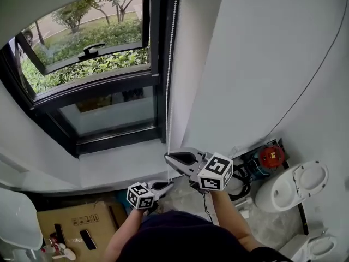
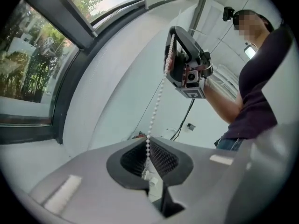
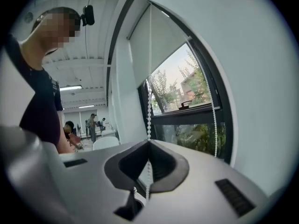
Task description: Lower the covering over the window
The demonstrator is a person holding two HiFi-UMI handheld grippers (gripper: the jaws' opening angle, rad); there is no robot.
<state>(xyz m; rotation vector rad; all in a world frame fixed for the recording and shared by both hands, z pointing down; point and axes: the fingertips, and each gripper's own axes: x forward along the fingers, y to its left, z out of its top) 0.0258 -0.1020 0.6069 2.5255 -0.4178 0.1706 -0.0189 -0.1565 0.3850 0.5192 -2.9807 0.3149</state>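
Evidently we clamp both the left gripper (image 1: 166, 185) and right gripper (image 1: 170, 158) on the bead chain (image 1: 171, 64), stacked, to draw the blind (image 3: 156, 45) down.

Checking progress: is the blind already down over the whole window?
No, the blind covers only the top of the window; bare glass and trees show below it.

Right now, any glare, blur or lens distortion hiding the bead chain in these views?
Head view: soft daylight, window bright but not blown out, bead chain thin yet sharp. Left gripper view: heavy fisheye, black corners, chain crisp at the jaws. Right gripper view: same fisheye, roller blind evenly lit, chain clear.
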